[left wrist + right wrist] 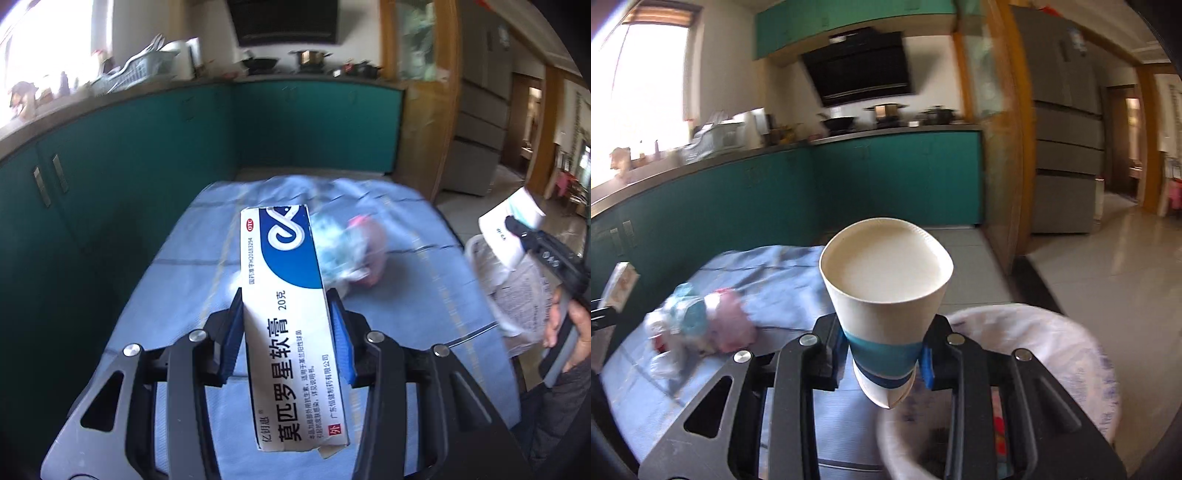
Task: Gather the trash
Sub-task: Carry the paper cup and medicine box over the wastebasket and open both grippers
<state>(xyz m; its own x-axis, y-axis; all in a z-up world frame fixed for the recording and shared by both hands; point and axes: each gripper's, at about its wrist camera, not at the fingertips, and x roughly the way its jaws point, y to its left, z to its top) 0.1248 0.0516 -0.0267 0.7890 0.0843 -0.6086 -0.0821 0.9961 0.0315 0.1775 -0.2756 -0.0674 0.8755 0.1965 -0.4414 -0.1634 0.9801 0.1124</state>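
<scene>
The left tool is clamped on a white and blue ointment box, its blue pads pressing both long sides near the middle, so that the box points forward and away above the worktop, which is covered with a light blue cloth. Beyond the box, on the cloth, lies a blurred heap of crumpled wrappers in pink, pale blue and white. The right tool holds a paper cup, white with teal and dark blue bands, gripped low on its body by the blue pads; the squeeze has flattened the cup's base to a crease, and its open mouth faces the camera. Just below and to the right of the cup stands a trash bin lined with a white plastic bag, its rim at the near right edge of the worktop; some coloured scraps show inside, too blurred to name. In the left wrist view the right tool appears at the far right, with the cup in its grip above the same bag, and a hand around its handle. Teal kitchen cabinets run behind the worktop.
</scene>
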